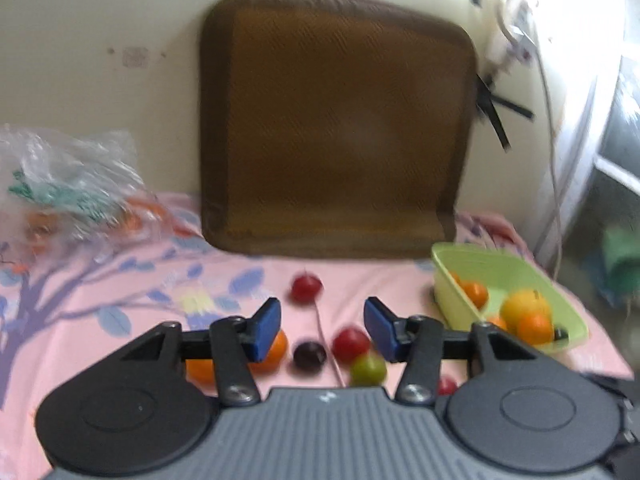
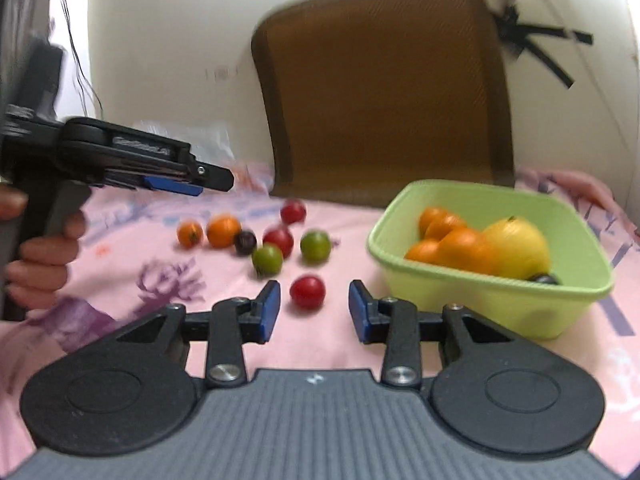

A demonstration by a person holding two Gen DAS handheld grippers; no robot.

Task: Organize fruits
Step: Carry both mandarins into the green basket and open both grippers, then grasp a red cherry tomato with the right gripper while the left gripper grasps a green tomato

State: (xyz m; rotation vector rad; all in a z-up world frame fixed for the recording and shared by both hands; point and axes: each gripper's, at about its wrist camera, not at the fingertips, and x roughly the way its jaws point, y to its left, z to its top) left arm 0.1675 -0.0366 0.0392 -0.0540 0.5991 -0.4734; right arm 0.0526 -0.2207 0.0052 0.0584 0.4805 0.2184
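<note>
Small fruits lie loose on the pink sheet (image 2: 360, 352): two oranges (image 2: 223, 231), a dark plum (image 2: 245, 241), red fruits (image 2: 279, 240) and two green ones (image 2: 315, 245). A light green tub (image 2: 520, 308) on the right holds oranges (image 2: 460, 248) and a yellow fruit (image 2: 516, 246). My right gripper (image 2: 314, 312) is open, with a red fruit (image 2: 307, 292) just beyond its fingertips. My left gripper (image 1: 322, 330) is open above the loose fruits, a dark plum (image 1: 309, 355) and a red fruit (image 1: 351, 343) showing between its fingers. In the right wrist view the left gripper (image 2: 188, 184) hovers at the left, held by a hand (image 2: 40, 256).
A brown mesh cushion (image 1: 332, 120) leans upright against the cream wall behind the fruits. A crinkled clear plastic bag (image 1: 68, 184) lies at the back left of the sheet. Cables and black tape (image 1: 500, 108) hang on the wall at right.
</note>
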